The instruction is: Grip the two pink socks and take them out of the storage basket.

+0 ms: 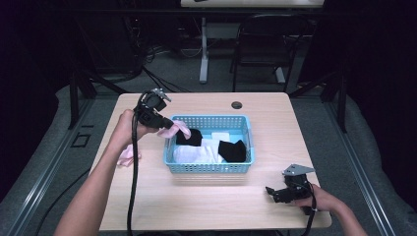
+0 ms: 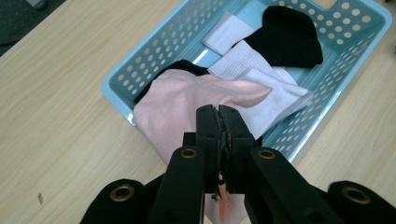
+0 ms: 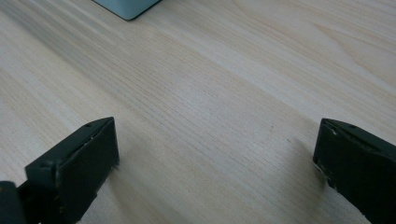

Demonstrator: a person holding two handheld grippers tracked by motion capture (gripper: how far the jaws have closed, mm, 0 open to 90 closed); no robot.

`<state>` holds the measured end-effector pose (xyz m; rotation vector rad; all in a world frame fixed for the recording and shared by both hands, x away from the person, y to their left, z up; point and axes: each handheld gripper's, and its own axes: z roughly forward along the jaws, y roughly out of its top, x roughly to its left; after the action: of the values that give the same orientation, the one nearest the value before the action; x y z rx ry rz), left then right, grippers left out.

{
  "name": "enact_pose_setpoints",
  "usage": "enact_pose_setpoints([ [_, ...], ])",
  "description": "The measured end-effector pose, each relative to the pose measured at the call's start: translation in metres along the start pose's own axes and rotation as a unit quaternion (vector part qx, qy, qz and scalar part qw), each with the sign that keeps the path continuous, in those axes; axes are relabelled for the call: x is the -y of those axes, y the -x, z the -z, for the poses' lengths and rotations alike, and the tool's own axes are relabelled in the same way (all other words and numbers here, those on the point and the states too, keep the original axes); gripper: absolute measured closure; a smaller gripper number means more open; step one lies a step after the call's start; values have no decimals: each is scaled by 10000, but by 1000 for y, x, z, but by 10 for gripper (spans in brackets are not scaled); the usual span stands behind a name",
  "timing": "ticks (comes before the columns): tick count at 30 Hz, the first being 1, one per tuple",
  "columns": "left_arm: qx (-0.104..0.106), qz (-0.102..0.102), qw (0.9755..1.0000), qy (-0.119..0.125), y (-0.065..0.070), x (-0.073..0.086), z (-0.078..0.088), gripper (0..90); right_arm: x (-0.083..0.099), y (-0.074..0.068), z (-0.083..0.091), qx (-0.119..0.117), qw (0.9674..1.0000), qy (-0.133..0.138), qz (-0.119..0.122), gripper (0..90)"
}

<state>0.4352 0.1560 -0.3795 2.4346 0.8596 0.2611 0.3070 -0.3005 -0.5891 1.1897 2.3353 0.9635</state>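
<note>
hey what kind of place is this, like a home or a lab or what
Probably a lab or recording workspace, not a home: a bare wooden table stands in a dark room, with cables on the floor behind it and a black chair by another desk's leg.

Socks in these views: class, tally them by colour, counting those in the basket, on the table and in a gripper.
pink socks: 2, one in the shut left gripper, one on the table
black socks: 2, in the basket
white socks: 2, as far as the overlap shows
Total: 6
</note>
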Motion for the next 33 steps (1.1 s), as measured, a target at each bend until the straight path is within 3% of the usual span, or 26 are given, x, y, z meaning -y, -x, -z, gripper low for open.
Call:
enact_pose_setpoints([
  [11, -122, 227, 9995, 154, -16, 21, 29, 872, 0, 0, 0, -1, 10000, -10, -9, 0],
  [19, -341, 490, 9981, 170, -31, 47, 44, 872, 0, 0, 0, 3, 10000, 1, 1, 0],
  [27, -466, 724, 9962, 101, -46, 72, 50, 872, 0, 0, 0, -16, 10000, 4, 15, 0],
  [29, -506, 879, 9948, 47, -54, 86, 48, 872, 0, 0, -1, -27, 10000, 14, 4, 0],
  [33, -490, 1017, 9936, 4, -61, 98, 42, 872, 0, 0, 0, 13, 10000, -7, 13, 0],
])
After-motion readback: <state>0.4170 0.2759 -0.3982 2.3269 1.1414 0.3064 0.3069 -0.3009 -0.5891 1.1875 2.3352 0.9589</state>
